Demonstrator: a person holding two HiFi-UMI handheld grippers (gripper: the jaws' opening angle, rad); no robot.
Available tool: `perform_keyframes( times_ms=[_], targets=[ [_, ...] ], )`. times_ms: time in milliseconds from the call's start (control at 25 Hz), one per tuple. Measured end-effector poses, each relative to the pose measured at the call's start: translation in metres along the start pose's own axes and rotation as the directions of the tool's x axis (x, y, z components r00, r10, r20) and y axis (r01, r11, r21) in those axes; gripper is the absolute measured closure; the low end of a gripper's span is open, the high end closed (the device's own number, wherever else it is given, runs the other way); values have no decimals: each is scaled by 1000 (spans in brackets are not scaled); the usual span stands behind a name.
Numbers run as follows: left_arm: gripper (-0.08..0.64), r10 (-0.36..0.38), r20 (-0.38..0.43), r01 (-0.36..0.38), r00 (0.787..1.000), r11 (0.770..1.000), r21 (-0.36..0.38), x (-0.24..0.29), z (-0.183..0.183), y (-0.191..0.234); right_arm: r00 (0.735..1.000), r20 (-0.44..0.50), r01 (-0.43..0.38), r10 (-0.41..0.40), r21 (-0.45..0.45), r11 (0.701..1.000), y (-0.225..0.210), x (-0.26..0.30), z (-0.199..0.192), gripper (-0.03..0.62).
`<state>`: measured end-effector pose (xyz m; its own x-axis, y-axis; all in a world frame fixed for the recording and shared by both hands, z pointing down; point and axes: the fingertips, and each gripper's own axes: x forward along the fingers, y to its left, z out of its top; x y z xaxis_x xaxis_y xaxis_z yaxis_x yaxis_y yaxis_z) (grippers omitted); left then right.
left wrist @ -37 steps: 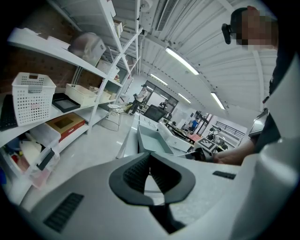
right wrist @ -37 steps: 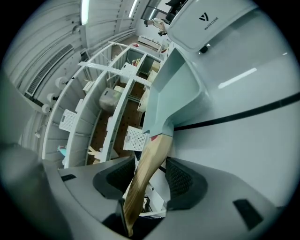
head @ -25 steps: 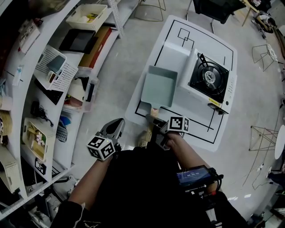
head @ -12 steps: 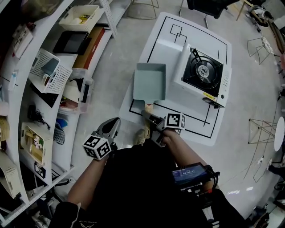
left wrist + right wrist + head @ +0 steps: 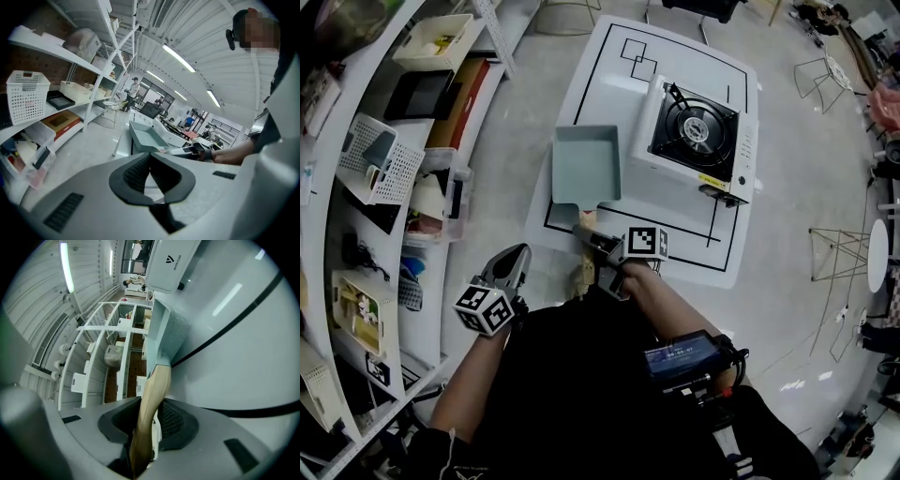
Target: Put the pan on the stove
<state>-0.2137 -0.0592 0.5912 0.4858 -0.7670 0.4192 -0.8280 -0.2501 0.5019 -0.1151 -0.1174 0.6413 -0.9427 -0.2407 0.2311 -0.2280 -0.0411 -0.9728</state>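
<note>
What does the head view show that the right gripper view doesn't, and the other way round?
Only the head view: the black burner on top of the stove, and the left gripper, held off to the side, away from the table.

Only the right gripper view: the right gripper seen up close, pressed on the pan's wooden handle; its jaws have just been closing on it.

Both: the pale blue pan, its handle, the white table with black lines, and the shelves.
</note>
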Motion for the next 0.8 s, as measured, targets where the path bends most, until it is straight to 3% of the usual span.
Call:
perform_keyframes(
  times_ms=[800],
  targets=[
    [551, 6, 43, -7, 999, 1000, 23, -8, 4, -4, 998, 3, -66, 66, -45, 997, 23, -9, -1, 463]
  ],
)
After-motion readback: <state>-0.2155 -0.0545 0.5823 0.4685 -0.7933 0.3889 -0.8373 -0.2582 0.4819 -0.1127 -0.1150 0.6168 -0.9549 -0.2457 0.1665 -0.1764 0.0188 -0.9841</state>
